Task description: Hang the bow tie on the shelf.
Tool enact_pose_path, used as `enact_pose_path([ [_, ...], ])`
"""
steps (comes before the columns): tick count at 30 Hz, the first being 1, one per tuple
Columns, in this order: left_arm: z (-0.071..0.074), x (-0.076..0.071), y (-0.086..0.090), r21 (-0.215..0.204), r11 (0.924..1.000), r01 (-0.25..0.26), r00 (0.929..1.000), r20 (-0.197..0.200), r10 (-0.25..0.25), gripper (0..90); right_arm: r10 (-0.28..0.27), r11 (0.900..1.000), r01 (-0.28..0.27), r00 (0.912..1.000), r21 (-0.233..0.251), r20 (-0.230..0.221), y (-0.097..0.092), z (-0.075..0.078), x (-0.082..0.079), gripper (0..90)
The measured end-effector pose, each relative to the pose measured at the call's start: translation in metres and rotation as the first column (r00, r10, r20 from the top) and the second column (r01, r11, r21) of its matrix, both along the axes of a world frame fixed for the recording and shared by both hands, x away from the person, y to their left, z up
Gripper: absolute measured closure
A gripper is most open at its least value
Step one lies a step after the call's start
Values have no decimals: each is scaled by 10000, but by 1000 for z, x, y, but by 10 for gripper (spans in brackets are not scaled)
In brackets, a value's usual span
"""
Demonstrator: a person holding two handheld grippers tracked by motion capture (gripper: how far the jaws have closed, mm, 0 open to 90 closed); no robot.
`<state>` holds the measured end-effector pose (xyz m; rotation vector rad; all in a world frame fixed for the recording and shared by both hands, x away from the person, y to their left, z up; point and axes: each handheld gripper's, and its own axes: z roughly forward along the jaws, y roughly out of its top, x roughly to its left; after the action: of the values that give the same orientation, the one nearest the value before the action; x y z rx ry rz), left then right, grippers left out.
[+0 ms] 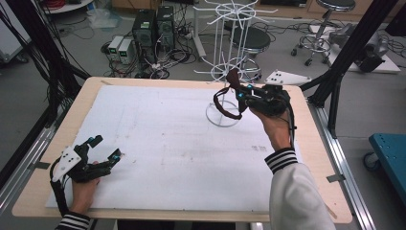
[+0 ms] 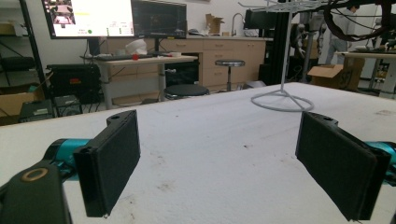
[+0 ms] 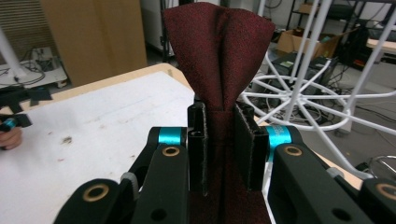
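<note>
Right hand-held gripper (image 1: 241, 94): clamped on dark red necktie (image 1: 233, 79), beside white wire rack (image 1: 225, 62). Left hand-held gripper (image 1: 106, 148): wide open, empty, on counter (image 1: 167, 143), far from rack. Step, judged: hanging tie. Next: drape over rack arm.

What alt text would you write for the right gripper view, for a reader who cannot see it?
The right tool is shut on a dark red necktie, whose wide end stands up between the black jaws. Behind it are a white wire rack and the white-covered table.
</note>
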<state>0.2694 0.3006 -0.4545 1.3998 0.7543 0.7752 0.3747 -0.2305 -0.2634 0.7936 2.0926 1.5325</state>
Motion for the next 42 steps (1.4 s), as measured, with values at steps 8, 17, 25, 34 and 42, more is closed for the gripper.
enact_pose_path([
  [8, 0, 0, 0, 5, 10000, -1, 10000, 5, 1, 143, -365, 9993, 366, 9991, 42, -221, -1, -4, 9, 767],
  [17, 0, 0, 0, -1, 10000, 4, 10000, 4, -4, 143, -714, 9974, 719, 9963, 92, -475, -6, -13, 13, 767],
  [25, 0, 0, 0, 5, 10000, 7, 10000, 16, -7, 143, -939, 9954, 949, 9934, 123, -661, -7, -22, 15, 766],
  [34, 0, 0, 0, -1, 10000, 8, 10000, 10, -8, 142, -1198, 9926, 1215, 9863, 82, -1135, -11, -37, 19, 766],
  [42, 0, 0, 0, 0, 10000, 7, 10000, 14, -7, 143, -1435, 9895, 1445, 9775, -49, -1549, -6, -45, 25, 765],
])
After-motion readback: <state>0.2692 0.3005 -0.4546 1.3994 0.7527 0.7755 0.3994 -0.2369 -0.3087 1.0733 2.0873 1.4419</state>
